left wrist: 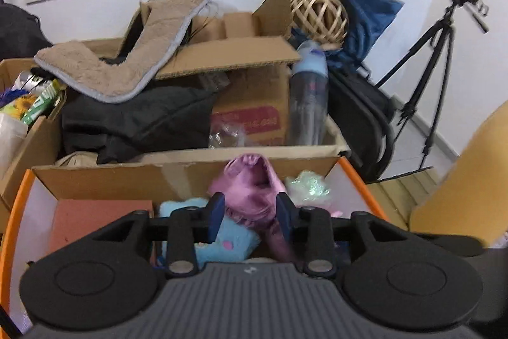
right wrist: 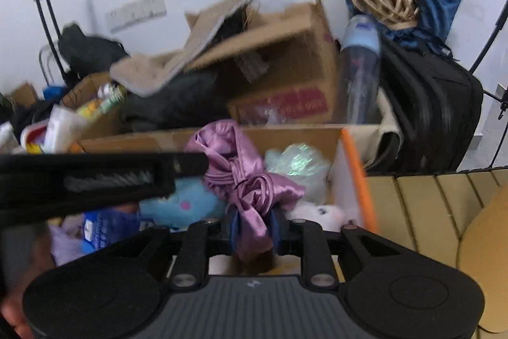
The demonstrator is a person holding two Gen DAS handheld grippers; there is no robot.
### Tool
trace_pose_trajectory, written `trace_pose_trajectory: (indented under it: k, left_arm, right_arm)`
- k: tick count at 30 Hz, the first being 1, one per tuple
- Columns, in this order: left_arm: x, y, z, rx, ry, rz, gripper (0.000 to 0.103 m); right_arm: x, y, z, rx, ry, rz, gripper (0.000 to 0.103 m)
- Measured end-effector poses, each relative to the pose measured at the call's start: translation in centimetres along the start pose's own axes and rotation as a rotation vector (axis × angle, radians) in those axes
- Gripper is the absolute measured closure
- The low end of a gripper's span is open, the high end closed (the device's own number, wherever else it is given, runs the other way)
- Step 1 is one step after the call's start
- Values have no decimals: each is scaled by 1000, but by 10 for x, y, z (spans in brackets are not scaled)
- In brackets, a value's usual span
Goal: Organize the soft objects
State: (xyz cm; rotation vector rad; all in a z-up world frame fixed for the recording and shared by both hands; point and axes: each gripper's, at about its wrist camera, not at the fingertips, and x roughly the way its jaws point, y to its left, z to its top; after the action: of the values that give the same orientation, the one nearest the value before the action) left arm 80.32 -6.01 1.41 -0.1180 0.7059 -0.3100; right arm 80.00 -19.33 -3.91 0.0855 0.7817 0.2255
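Cluttered cardboard boxes [left wrist: 254, 104] behind; bottle [left wrist: 309, 94], wicker ball [left wrist: 319, 13].

Left tongs [left wrist: 250, 213], right tongs [right wrist: 254, 226]: black linkages, blue pads, grey ribbed body, silver screws.

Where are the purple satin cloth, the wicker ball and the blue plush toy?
purple satin cloth [right wrist: 250, 196], right wrist view, on the knotted middle of the bundle.
wicker ball [left wrist: 318, 14], left wrist view, on its woven front.
blue plush toy [left wrist: 227, 239], left wrist view, on its fuzzy body beside the pink dot.
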Motion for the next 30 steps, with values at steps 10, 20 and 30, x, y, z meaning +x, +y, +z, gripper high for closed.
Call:
trace_pose_trajectory:
  k: [10,20,30]
  left_arm:
    - [-127,4,-11,53,-83,53,61]
    - [-319,-18,-102,98,-229,45,56]
    - [-448,-48,-266,113,-375,115,42]
  right_arm:
    - [-89,10,-3,-74,-49,29,56]
    - [-290,-5,-66,-124,-225,93,41]
    - [-422,25,-232,-176,-354,191,29]
